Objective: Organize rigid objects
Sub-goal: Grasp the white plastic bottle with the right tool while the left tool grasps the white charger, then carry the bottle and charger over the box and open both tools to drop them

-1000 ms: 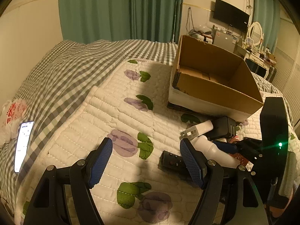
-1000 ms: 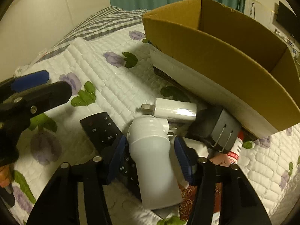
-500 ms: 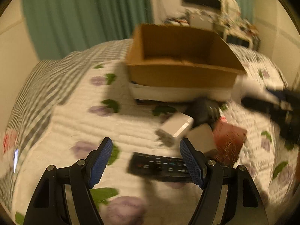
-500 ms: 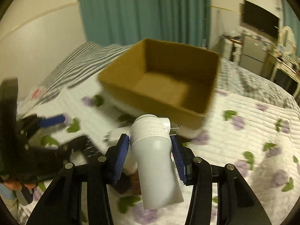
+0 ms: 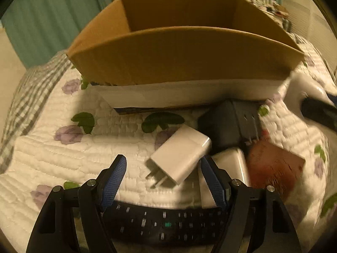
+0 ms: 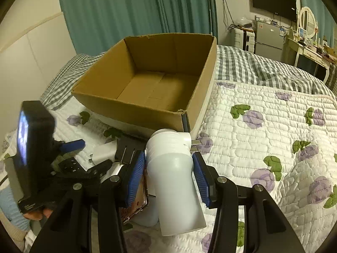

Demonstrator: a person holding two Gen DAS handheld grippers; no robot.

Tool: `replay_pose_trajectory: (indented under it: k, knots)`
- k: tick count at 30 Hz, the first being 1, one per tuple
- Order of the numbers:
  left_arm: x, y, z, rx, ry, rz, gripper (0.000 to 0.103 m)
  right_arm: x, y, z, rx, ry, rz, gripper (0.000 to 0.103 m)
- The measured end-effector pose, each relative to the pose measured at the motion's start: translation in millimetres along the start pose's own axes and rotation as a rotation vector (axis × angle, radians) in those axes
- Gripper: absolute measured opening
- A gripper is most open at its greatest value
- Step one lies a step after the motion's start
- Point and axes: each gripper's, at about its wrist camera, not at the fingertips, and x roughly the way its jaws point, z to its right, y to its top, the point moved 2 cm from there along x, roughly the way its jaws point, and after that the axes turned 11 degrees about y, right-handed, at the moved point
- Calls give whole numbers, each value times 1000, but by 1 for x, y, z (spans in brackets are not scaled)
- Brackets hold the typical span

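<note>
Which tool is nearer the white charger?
Left. The left tool straddles the white charger, open; the right tool, holding the white bottle, is farther away.

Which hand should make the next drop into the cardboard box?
Right, most likely. The right gripper is shut on the white bottle, lifted near the cardboard box and its open top. The left gripper is open and empty, low around the white charger.

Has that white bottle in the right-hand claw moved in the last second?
Yes. The white bottle, clamped in the right gripper, has come up off the quilt toward the cardboard box, whose floor now shows.
</note>
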Motion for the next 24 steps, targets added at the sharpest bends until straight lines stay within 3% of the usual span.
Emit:
replay_pose_trajectory:
  k: [5, 7, 9, 13, 17, 24]
  knots:
    - [21, 6, -3, -39, -11, -47, 74, 8, -3, 5, 6, -31, -20, 47]
    - [22, 6, -5, -42, -34, -49, 68, 10, -5, 7, 15, -42, -28, 47]
    - [20, 6, -4, -29, -78, -46, 50, 11, -6, 8, 19, -49, -28, 47]
    - [10, 0, -8, -26, -56, -31, 49, 9, -7, 8, 19, -62, -26, 47]
    - [-12, -15, -21, -45, -58, -8, 48, -1, -6, 4, 15, -78, -9, 47]
    - [-79, -28, -54, -142, -88, 112, 43, -32, 10, -23, -34, -77, 52, 47]
